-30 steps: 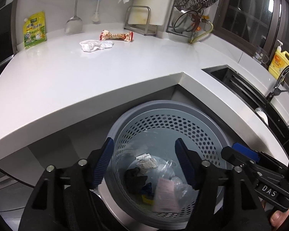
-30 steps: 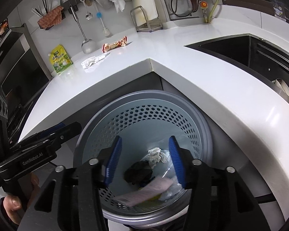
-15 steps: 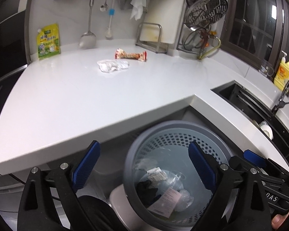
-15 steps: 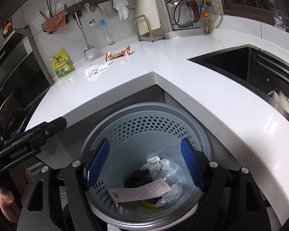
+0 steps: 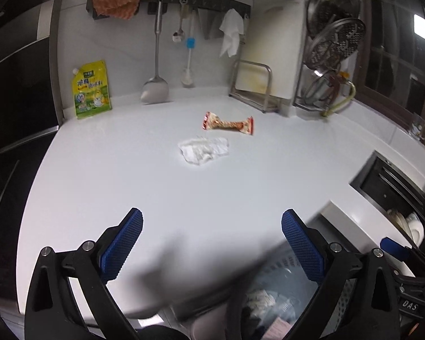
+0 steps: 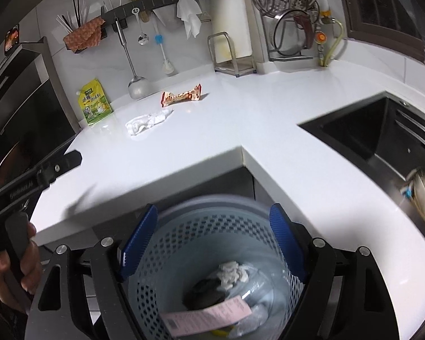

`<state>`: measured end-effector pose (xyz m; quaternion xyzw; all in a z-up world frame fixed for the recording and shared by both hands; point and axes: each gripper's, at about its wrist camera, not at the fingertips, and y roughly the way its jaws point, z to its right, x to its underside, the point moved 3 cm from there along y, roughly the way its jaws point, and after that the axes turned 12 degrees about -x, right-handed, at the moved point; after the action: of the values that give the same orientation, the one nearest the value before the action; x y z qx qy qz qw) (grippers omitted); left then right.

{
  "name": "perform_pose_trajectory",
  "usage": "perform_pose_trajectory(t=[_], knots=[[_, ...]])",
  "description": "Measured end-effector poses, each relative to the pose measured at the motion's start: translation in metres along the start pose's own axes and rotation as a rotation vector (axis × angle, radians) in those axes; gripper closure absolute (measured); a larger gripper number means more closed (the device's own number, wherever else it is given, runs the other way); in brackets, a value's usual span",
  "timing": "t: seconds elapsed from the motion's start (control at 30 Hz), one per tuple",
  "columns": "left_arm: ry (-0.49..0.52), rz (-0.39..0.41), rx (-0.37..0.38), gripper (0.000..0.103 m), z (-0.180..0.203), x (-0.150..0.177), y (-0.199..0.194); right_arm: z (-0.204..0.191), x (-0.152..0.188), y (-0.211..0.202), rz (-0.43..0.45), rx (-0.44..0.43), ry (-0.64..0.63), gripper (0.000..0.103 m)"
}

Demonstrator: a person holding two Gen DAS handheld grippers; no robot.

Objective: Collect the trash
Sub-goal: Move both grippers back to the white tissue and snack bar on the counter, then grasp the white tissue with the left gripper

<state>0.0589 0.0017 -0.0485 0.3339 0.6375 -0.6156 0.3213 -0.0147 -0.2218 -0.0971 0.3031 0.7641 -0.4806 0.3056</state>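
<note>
A crumpled white tissue [image 5: 204, 149] and a red snack wrapper [image 5: 228, 123] lie on the white counter [image 5: 127, 175]; both also show in the right wrist view, the tissue [image 6: 147, 121] and the wrapper [image 6: 181, 97]. A grey perforated bin [image 6: 212, 226] stands on the floor by the counter corner, holding a pink receipt [image 6: 209, 314], crumpled paper and dark trash. My left gripper [image 5: 212, 240] is open and empty above the counter's near edge. My right gripper [image 6: 212, 235] is open and empty above the bin.
A yellow pouch [image 5: 91, 90], a hanging spatula [image 5: 155, 85], a brush, a cutting board rack [image 5: 255, 90] and a dish rack [image 5: 325, 70] line the back wall. A dark sink [image 6: 382, 141] is sunk into the counter at the right.
Both grippers have opened wide, and the pink receipt has dropped into the bin. My left gripper has risen from over the bin to over the counter, facing the tissue and wrapper.
</note>
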Motion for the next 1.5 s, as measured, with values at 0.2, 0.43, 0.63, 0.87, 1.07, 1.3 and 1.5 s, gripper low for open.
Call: perform_pose_trajectory(t=[0.2,0.43,0.63,0.87,1.07,1.3,1.5], knots=[[-0.004,-0.007,-0.053,0.006,-0.005,-0.04,0.043,0.013,-0.04,0.028,-0.012,-0.027,0.014,0.025],[-0.044,-0.101,-0.081,0.006,-0.006,-0.065,0.107,0.021,-0.076,0.051,-0.006,-0.062,0.006,0.025],[-0.04,-0.171,-0.083,0.006,-0.001,-0.074,0.149,0.025,-0.093,0.075,-0.031,-0.069,-0.019,0.025],[-0.011,-0.213,-0.115,0.006,0.007,-0.082,0.188,0.035,-0.11,0.099,-0.062,-0.082,-0.019,0.025],[0.011,-0.222,-0.119,0.006,0.013,-0.089,0.202,0.041,-0.125,0.114,-0.071,-0.097,-0.011,0.025],[0.046,-0.241,-0.1,0.02,0.021,-0.091,0.211,0.038,-0.142,0.132,-0.079,-0.121,-0.011,0.025],[0.052,-0.281,-0.058,0.073,0.023,-0.087,0.218,0.028,-0.15,0.147,-0.1,-0.126,-0.034,0.025]])
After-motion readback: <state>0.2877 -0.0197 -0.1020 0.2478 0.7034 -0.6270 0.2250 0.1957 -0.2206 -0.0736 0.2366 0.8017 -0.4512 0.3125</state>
